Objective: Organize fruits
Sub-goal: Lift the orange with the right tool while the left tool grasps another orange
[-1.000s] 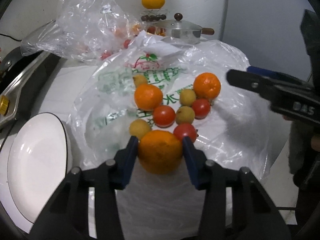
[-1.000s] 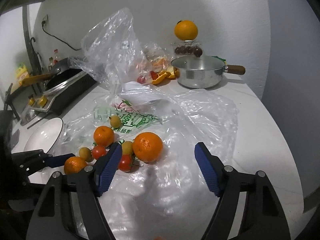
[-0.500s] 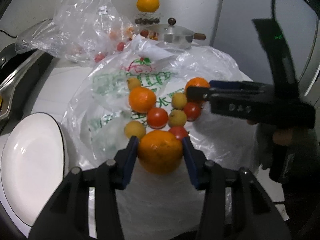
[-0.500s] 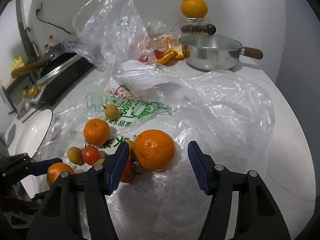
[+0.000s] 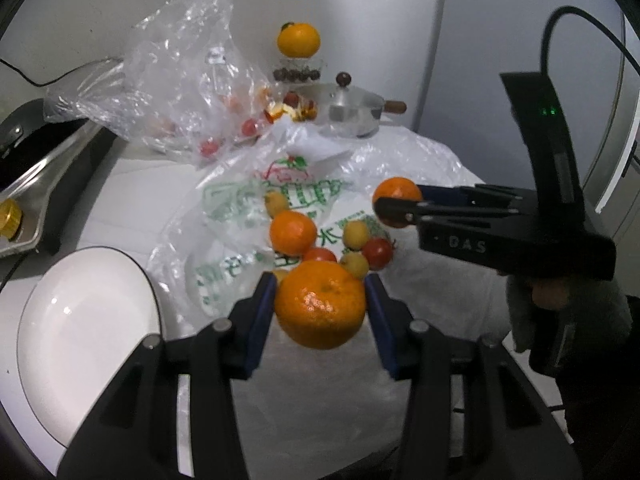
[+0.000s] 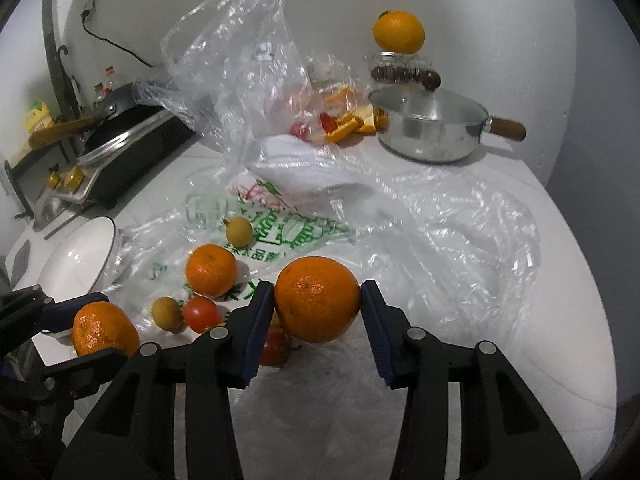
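My left gripper [image 5: 320, 304] is shut on an orange [image 5: 321, 304] and holds it lifted above the flattened plastic bag [image 5: 280, 196]. My right gripper [image 6: 317, 300] is shut on a second orange [image 6: 317, 299]; it also shows in the left wrist view [image 5: 396, 205]. A third orange [image 6: 211, 269], red tomatoes [image 6: 202, 314] and small yellow fruits [image 6: 239, 231] lie together on the bag. A white bowl [image 5: 80, 340] sits to the left of the pile.
A steel pot with lid [image 6: 430, 128] stands at the back right, a fruit stand with an orange on top [image 6: 399, 32] behind it. A crumpled clear bag with fruit [image 6: 240, 60] is at the back. A stove [image 6: 132, 136] is at the left.
My right gripper moved in and closed on the large orange. My left gripper lifted its orange higher and drew back a little from the pile.
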### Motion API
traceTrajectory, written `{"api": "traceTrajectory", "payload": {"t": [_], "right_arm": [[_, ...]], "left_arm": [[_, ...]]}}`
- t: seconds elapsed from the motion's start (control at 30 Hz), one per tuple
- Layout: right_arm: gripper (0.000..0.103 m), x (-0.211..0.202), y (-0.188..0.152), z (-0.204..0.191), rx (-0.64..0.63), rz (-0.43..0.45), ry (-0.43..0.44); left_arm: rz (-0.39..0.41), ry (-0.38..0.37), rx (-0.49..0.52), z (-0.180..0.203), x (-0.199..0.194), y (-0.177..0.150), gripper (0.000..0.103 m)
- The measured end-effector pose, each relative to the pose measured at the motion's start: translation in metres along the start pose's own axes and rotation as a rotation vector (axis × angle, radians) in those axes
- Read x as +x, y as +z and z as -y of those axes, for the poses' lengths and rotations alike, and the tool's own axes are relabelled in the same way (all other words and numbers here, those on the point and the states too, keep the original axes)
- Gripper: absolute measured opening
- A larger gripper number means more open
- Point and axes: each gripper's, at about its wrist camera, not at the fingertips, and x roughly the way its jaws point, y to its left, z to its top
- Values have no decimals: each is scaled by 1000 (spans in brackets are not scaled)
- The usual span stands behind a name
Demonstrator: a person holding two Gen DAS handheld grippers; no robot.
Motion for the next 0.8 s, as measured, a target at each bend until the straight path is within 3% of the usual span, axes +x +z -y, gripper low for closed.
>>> {"api": "traceTrajectory", "payload": {"t": [0.37, 0.8], "right_arm": [[47, -36, 6, -32, -36, 64, 3], [47, -48, 9, -92, -115, 78, 46]], "left_arm": [[75, 13, -19, -17, -34, -2, 46], [148, 74, -68, -56, -70, -18, 46]]}}
